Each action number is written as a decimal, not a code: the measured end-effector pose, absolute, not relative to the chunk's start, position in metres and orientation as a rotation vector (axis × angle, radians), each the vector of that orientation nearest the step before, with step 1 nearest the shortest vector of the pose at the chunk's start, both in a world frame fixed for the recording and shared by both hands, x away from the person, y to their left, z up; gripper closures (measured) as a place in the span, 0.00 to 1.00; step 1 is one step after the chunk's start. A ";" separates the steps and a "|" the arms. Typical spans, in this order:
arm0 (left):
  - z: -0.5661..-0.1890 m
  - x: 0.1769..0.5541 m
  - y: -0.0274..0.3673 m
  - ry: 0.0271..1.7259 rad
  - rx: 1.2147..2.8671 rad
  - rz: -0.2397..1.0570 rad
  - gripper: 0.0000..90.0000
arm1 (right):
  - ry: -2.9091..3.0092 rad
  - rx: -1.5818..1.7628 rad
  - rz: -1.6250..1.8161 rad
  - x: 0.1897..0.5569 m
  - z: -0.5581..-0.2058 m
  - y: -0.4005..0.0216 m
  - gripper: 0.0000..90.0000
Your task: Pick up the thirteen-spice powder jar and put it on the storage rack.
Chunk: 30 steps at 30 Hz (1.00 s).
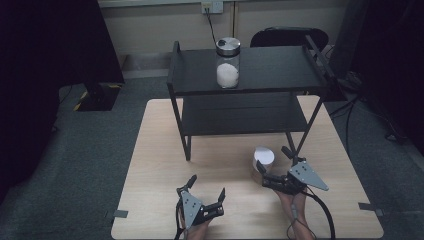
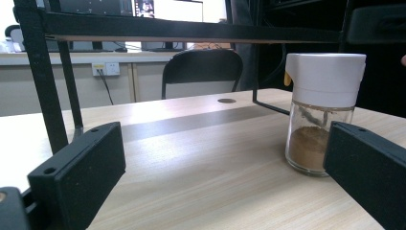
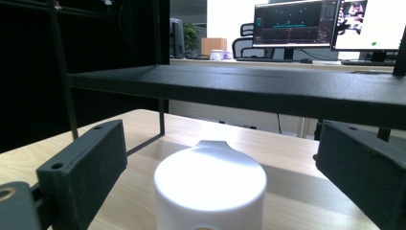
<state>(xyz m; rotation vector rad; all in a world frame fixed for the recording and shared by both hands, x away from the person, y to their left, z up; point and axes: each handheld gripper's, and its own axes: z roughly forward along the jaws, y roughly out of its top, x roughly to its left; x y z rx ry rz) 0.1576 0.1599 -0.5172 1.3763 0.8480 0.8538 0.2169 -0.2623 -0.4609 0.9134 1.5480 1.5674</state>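
There are two grippers, two jars and one black rack on one wooden table (image 1: 150,165). At the left of the high view, near the front edge of the table, is the left gripper (image 1: 207,186). Its two jaws are spread wide and nothing is between them. The hand that holds it is cut off by the bottom border. In the left gripper view the same gripper (image 2: 225,167) looks across the bare wood toward the small spice jar (image 2: 321,112), which stands upright on the table ahead and to the right; the right jaw covers its lower right corner. This jar has a white cap and clear glass, with brown powder in the bottom part.

In the middle of the high view stands the rack (image 1: 245,90) with two shelves. On its top shelf is the second jar, a tall glass jar (image 1: 228,62) with a metal lid and white contents; what the contents are I cannot tell.

At the right is the right gripper (image 1: 274,161). Its jaws are apart, one on each side of the spice jar (image 1: 263,156), and I cannot tell if they touch it. In the right gripper view the gripper (image 3: 220,167) shows the white cap (image 3: 210,184) between the open jaws, with a gap at both sides; the glass part is cut off below. Behind the rack, monitors (image 3: 330,24) are visible but their screens are too small to read.
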 end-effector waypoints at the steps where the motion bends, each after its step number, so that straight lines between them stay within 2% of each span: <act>1: -0.517 0.158 0.160 0.848 1.376 0.854 0.00 | 1.545 0.913 1.567 0.218 -0.463 -0.261 0.05; 15: -0.517 0.158 0.160 0.848 1.376 0.854 0.00 | 1.536 0.950 1.548 0.223 -0.483 -0.249 0.18; 30: -0.517 0.158 0.160 0.847 1.376 0.854 0.00 | 1.562 0.977 1.546 0.227 -0.488 -0.248 0.26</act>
